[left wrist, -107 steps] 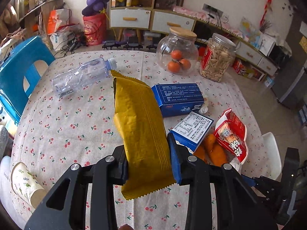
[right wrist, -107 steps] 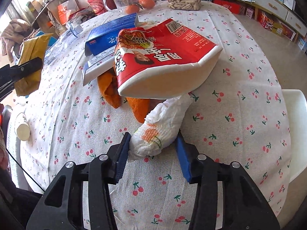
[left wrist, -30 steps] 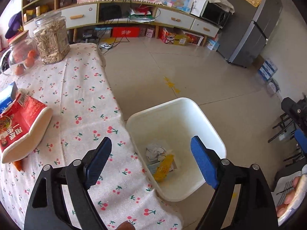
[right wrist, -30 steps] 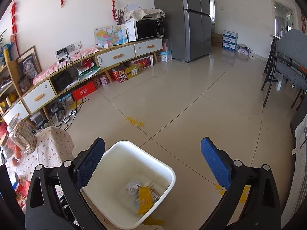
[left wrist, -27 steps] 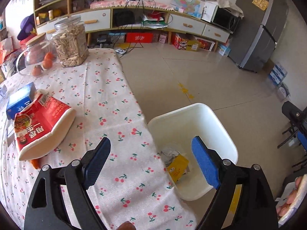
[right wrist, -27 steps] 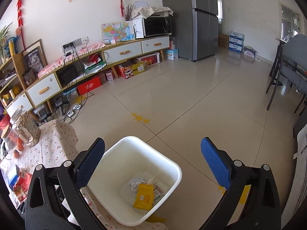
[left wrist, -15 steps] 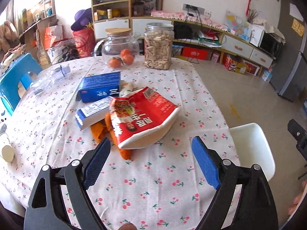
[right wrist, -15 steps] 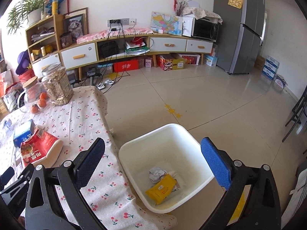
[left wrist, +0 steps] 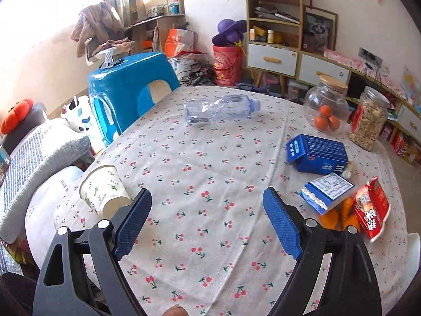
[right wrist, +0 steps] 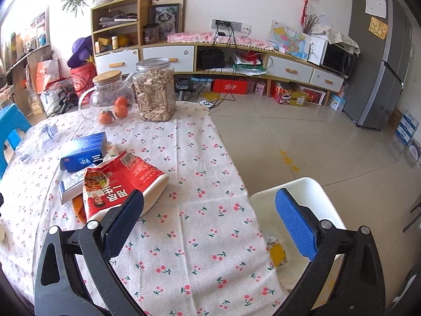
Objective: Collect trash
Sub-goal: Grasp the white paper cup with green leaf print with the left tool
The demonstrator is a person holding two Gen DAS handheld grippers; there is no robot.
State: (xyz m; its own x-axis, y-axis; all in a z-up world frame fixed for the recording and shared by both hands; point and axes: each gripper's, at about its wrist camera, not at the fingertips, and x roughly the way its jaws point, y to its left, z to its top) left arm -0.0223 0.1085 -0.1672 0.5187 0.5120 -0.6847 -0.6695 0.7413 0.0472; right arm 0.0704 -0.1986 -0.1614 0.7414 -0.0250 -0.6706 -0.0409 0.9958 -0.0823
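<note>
Cherry-print tablecloth point(left wrist: 210, 158) fills the left wrist view. Left gripper point(left wrist: 208, 221) hangs above its near part, jaws spread wide, nothing between the blue pads point(left wrist: 133, 223). Landmark: the blue carton point(left wrist: 317, 152), lying on the cloth right of centre. Crushed clear bottle point(left wrist: 221, 108) lies on its side far-left of the carton, cap pointing toward it. Paper cup point(left wrist: 104, 191) lies tipped over well to the carton's near-left, at the cloth edge, just beside the left pad. A second blue-and-white box point(left wrist: 327, 192) sits just nearer than the carton. Orange peel point(left wrist: 339, 214) touches that box's near side, and the red snack bag point(left wrist: 372, 208) lies right of the peel, overlapping it. Beyond the carton: glass jar with oranges point(left wrist: 326, 108); right of that, a jar of seeds point(left wrist: 368, 121).

Right wrist view: right gripper point(right wrist: 209, 223) also wide open and empty, above the cloth's edge. Same carton point(right wrist: 84, 152) is at left. Red snack bag point(right wrist: 118, 184) lies nearer than it, open mouth facing right, partly covering the second box point(right wrist: 69, 184) and the peel point(right wrist: 79, 209). White trash bin point(right wrist: 310, 205) stands on the floor well right of the carton, just beside the table edge, partly behind the right pad point(right wrist: 296, 223). A yellow wrapper point(right wrist: 277, 254) is inside the bin. Bottle cap end point(right wrist: 50, 130) shows left of the carton.
</note>
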